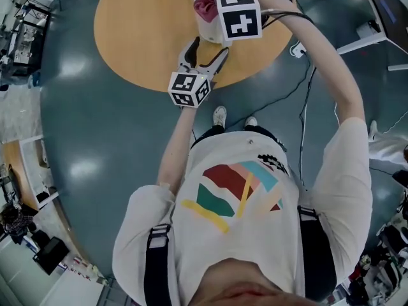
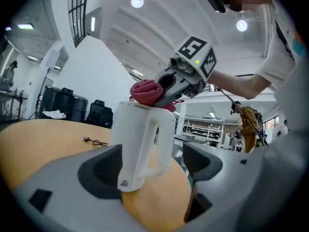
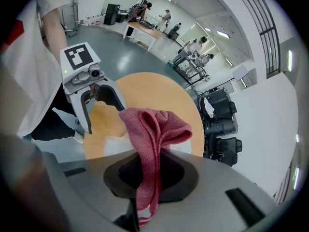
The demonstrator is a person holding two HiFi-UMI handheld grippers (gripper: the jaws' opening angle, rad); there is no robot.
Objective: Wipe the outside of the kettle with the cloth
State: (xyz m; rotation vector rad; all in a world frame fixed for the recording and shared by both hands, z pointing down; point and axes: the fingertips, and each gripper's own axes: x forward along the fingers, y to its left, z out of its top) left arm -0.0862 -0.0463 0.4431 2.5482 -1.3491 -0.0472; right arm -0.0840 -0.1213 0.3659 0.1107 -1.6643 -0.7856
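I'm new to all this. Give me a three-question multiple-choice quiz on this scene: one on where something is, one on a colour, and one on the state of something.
1. Where does the white kettle stand?
A) on the floor
B) on the round wooden table
C) on a chair

2. What colour is the cloth?
A) blue
B) pinkish red
C) yellow

3. How do the jaws of the left gripper stand?
A) apart
B) clamped on the cloth
C) shut on a cable

Answers:
1 B: the tabletop lies under and around the kettle.
2 B: the cloth shows pinkish red, clamped in the right gripper.
3 A: the left gripper view shows a wide gap, with the pads off the kettle.
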